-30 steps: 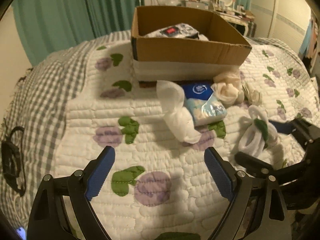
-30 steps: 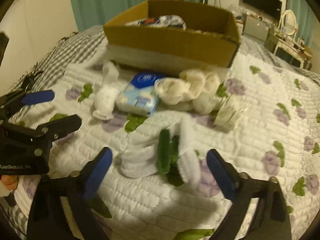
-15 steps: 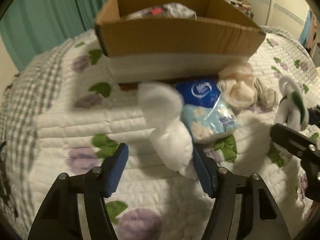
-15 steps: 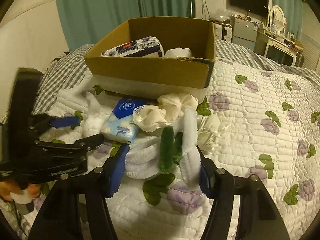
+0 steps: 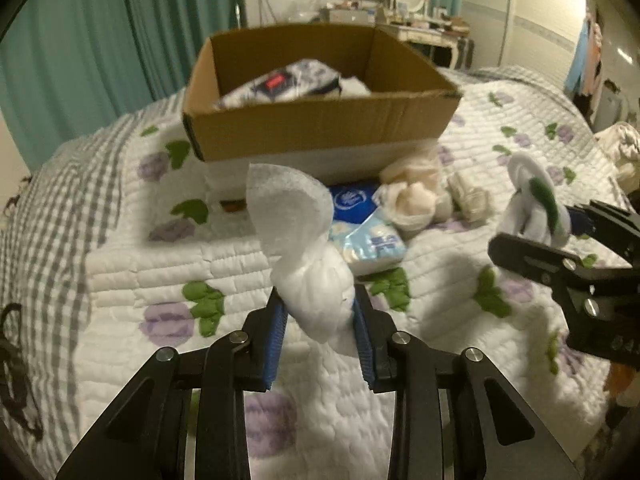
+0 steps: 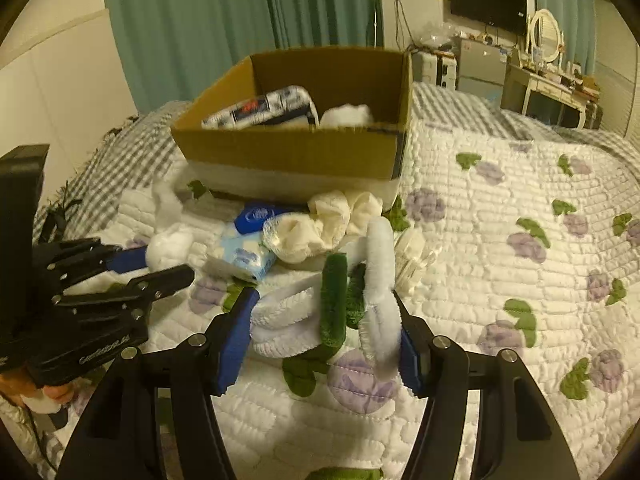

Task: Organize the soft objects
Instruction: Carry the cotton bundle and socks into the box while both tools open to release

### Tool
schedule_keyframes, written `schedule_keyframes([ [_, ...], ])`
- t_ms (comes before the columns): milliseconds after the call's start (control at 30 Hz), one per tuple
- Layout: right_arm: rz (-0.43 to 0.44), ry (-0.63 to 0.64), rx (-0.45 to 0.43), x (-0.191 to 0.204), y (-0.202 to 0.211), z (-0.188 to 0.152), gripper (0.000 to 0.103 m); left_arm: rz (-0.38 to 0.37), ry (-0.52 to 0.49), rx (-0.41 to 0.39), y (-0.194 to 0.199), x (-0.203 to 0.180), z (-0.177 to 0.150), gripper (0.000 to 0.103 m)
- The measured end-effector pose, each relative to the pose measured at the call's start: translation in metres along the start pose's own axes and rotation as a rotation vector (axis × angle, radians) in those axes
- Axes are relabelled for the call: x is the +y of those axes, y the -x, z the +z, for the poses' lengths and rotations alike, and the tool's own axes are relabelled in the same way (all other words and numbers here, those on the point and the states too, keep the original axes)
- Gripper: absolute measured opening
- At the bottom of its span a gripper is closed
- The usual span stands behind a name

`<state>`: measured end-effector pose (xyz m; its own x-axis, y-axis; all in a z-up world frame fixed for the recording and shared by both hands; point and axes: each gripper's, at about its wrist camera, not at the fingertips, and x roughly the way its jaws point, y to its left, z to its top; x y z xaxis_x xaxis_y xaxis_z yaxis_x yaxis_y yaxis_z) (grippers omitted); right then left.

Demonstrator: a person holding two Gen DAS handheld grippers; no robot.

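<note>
Between the left gripper's blue pads, a white tissue wad is now pinched and lifted; the right gripper clamps fuzzy white-and-green loops. Ahead waits the cardboard box, so both seem ready for dropping in.

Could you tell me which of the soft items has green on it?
The fuzzy white bundle in the right gripper; the twisted white cloth and cream scrunchie have none.

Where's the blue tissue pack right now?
The blue tissue pack lies on the quilt in front of the cardboard box, just left of the cream scrunchies, behind the white cloth in the left gripper.
</note>
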<state>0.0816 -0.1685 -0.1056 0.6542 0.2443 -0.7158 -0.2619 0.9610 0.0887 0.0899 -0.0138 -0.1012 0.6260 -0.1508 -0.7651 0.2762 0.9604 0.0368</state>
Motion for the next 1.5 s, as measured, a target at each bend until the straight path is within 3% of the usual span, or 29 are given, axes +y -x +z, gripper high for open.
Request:
schedule_keyframes([
  [300,0.013,0.006,-0.116,0.003,0.049,0.044,0.062,-0.011,0.003,-0.082,0.046,0.008,0.039,0.031],
  [567,-0.015,0.060,-0.242,0.005,0.081,0.123,0.062,0.014,-0.012,-0.201,0.058,0.012,0.114,0.031],
  [800,0.025,0.038,-0.257,-0.004,0.044,0.195,0.062,0.086,-0.026,-0.206,0.012,0.019,0.175,0.031],
  [1100,0.001,0.009,-0.182,-0.025,-0.044,0.225,0.063,0.115,-0.048,-0.144,-0.059,0.023,0.184,0.035],
  [1167,0.010,-0.006,-0.177,-0.029,-0.053,0.226,0.069,0.155,-0.032,-0.129,-0.065,0.023,0.184,0.045],
  [1200,0.003,-0.021,-0.177,-0.032,-0.056,0.226,0.074,0.172,-0.024,-0.127,-0.066,0.023,0.184,0.062],
  [1233,-0.005,-0.029,-0.177,-0.035,-0.057,0.224,0.086,0.194,-0.009,-0.131,-0.066,0.026,0.183,0.075],
  [1267,-0.015,-0.038,-0.178,-0.037,-0.058,0.224,0.092,0.205,0.002,-0.138,-0.064,0.028,0.182,0.077],
  [1500,-0.031,-0.055,-0.208,-0.047,-0.024,0.220,0.093,0.226,0.045,-0.170,-0.018,0.037,0.184,0.077],
])
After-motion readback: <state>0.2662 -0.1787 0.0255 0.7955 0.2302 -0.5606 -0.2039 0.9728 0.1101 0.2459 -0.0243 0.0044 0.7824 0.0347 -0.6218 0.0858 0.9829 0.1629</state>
